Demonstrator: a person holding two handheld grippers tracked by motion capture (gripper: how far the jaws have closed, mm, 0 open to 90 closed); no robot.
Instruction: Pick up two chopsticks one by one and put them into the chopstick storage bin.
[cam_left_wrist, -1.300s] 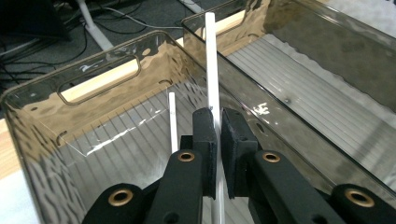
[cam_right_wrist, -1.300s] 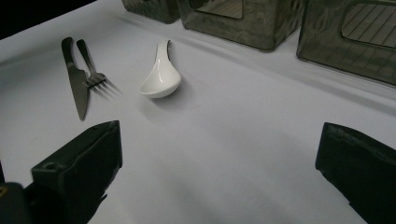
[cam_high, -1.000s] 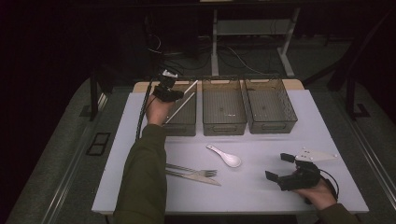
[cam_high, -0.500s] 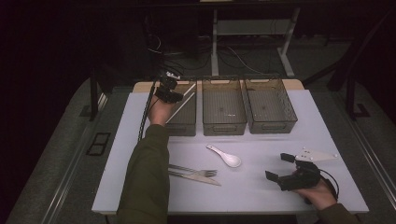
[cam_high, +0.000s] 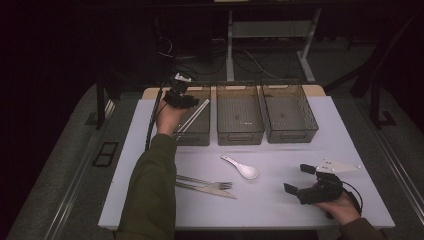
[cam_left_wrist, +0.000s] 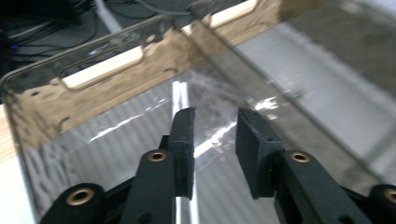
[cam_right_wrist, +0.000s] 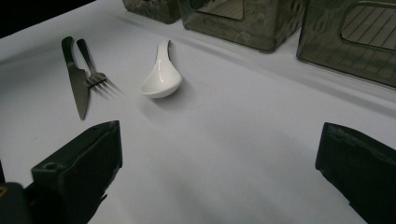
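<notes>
Two pale chopsticks lay slanted in the leftmost bin, and my left gripper hung over them with jaws parted; they seemed to hold nothing, though the glare blurred it. My right gripper rested spread wide near the white spoon.

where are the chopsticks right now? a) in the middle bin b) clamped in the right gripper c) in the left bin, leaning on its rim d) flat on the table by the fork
c: in the high view the chopsticks lie slanted in the left bin, their far end resting on its rim, while the left gripper sits above them with its jaws apart and nothing between them.
</notes>
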